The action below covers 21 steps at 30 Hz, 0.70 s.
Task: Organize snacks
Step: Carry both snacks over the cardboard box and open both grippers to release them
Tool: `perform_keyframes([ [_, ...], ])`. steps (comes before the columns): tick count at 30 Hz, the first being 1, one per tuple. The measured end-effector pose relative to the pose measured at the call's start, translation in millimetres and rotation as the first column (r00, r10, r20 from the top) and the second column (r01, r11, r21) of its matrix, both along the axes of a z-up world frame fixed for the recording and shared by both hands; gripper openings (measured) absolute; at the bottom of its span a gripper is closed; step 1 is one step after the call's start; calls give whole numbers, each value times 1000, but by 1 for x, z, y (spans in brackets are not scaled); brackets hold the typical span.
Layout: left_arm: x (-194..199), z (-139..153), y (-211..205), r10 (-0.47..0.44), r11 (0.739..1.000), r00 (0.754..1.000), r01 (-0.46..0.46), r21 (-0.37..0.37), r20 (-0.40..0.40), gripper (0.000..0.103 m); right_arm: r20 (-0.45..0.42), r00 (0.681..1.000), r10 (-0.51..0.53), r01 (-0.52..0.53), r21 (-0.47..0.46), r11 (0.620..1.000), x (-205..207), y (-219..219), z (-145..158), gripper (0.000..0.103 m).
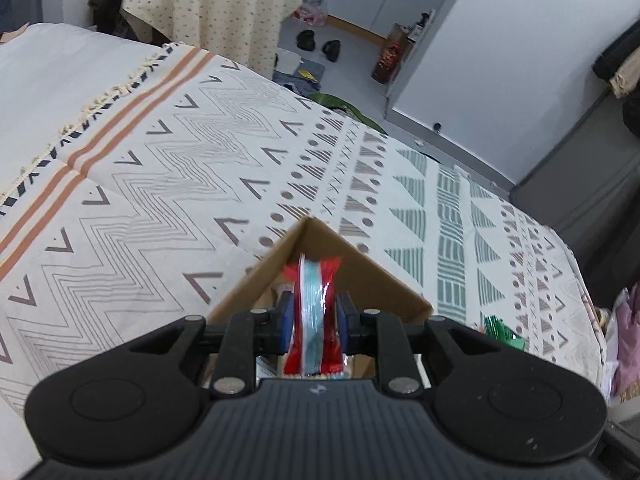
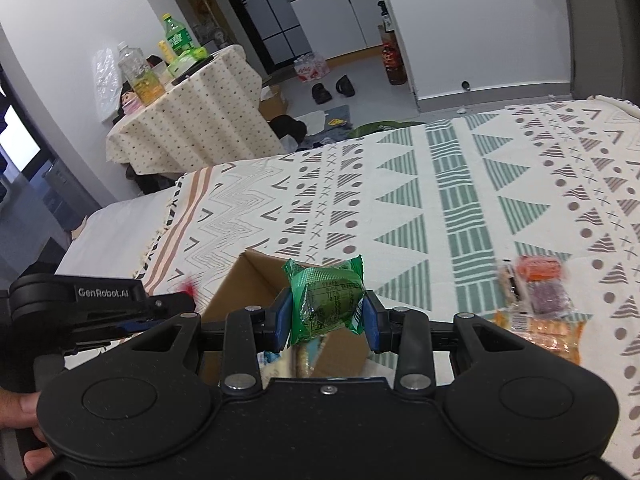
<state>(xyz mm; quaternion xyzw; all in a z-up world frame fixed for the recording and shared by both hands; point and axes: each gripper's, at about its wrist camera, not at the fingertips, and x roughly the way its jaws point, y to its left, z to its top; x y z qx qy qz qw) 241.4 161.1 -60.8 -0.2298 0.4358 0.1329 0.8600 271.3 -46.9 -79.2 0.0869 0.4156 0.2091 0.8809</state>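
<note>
At lower centre of its view the left gripper [image 1: 313, 322] pinches a red and pale blue snack packet [image 1: 314, 312] above the open cardboard box [image 1: 362, 276], while the right gripper [image 2: 326, 316] clamps a green wrapped snack [image 2: 326, 300] over that box, with blurred, probably orange packets [image 2: 536, 304] lying at right on the patterned cloth [image 2: 440, 200].
</note>
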Motion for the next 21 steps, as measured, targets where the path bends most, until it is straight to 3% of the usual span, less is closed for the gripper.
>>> perform_keyframes([
  [4, 4, 1, 10, 11, 1000, 1000, -11, -11, -10, 25, -5, 1000, 17, -17, 1, 1000, 7, 12, 0, 35],
  [9, 3, 2, 19, 31, 999, 999, -32, -19, -20, 42, -5, 999, 45, -45, 15, 999, 16, 25, 2, 36],
  [13, 2, 3, 23, 44, 999, 999, -45, -25, -22, 51, -6, 999, 54, -54, 32, 998, 19, 29, 6, 52],
  [18, -1, 3, 21, 47, 999, 998, -48, -21, -33, 68, -16, 1000, 23, -23, 25, 999, 18, 17, 6, 53],
  [21, -1, 3, 15, 41, 999, 998, -42, -17, -37, 74, -20, 1000, -5, 5, 17, 1000, 14, 5, 5, 62],
])
